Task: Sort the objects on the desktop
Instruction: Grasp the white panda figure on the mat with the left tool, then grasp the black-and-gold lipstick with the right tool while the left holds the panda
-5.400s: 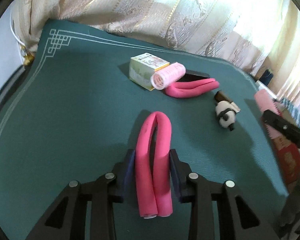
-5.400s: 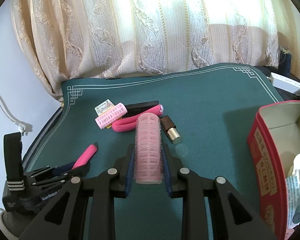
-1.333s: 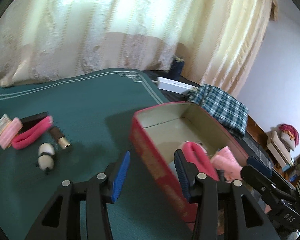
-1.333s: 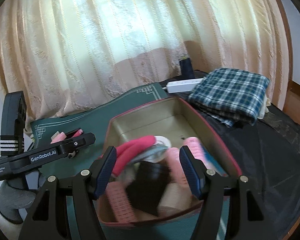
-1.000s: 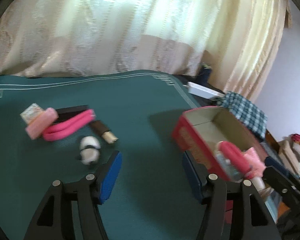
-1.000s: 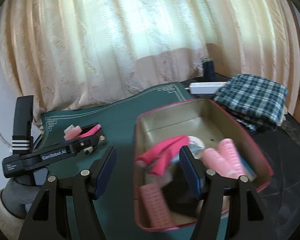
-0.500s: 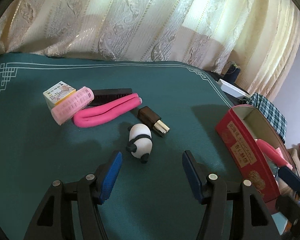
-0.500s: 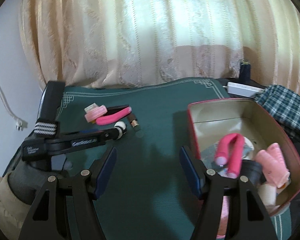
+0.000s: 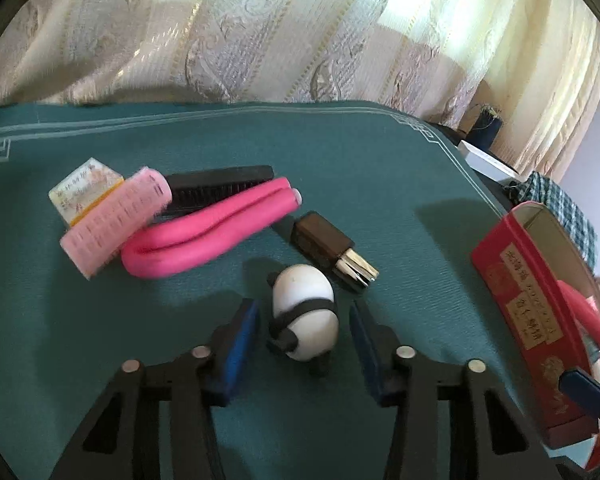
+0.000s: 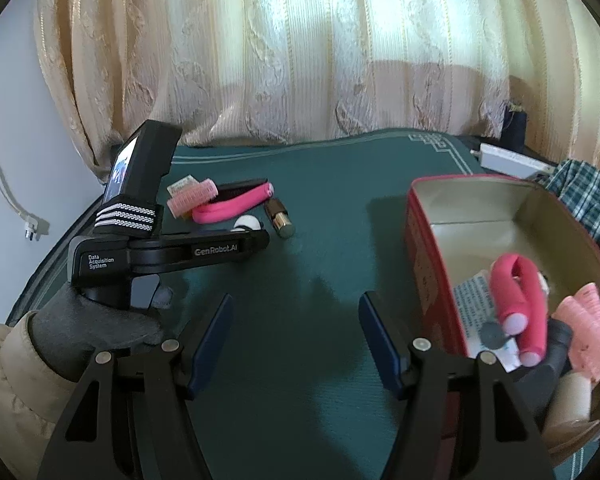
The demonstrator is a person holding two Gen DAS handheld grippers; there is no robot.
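Now left gripper (image 9: 303, 334) closing around one panda (image 9: 305, 312), untouched, right gripper (image 10: 296, 338) wide, empty.

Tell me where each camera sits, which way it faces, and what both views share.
Left wrist: on the left gripper, looking down at the panda figure between its closing jaws, pads not yet touching; only its fingers show.
Right wrist: on the right gripper, open over bare green mat; the gloved left hand shows.
Shared: panda, pink foam roller, red tin.
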